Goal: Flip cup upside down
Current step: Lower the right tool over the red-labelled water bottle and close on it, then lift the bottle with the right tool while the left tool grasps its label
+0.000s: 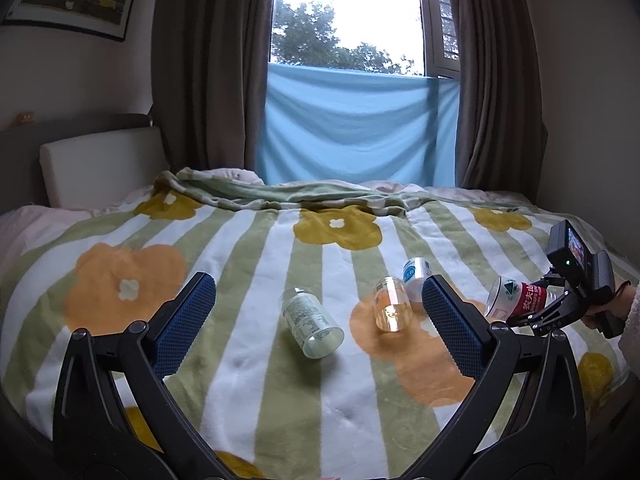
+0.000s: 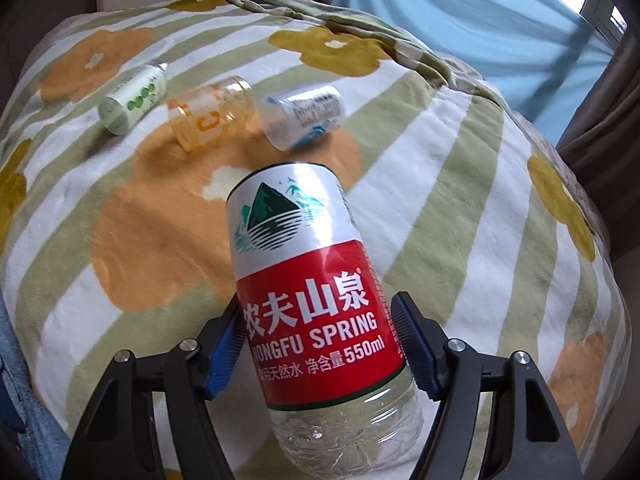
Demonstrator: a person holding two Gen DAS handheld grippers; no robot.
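Note:
My right gripper (image 2: pixel 316 344) is shut on a cut-off plastic bottle cup with a red and white Nongfu Spring label (image 2: pixel 304 280), held above the blanket, its ribbed clear end toward the camera. It also shows at the right of the left wrist view (image 1: pixel 520 298), tilted, in the right gripper (image 1: pixel 548 308). My left gripper (image 1: pixel 316 300) is open and empty above the bed. Three other cups lie on their sides on the blanket: a green-labelled one (image 1: pixel 312 322) (image 2: pixel 134 98), an orange one (image 1: pixel 392 308) (image 2: pixel 212 114), and a blue-labelled one (image 1: pixel 414 276) (image 2: pixel 304 116).
A striped, flowered blanket (image 1: pixel 240 360) covers the bed, with a bunched fold (image 1: pixel 280 194) at the far side. A white cushion (image 1: pixel 100 164) stands at the back left. Curtains (image 1: pixel 208 64) and a blue cloth (image 1: pixel 356 132) hang at the window behind.

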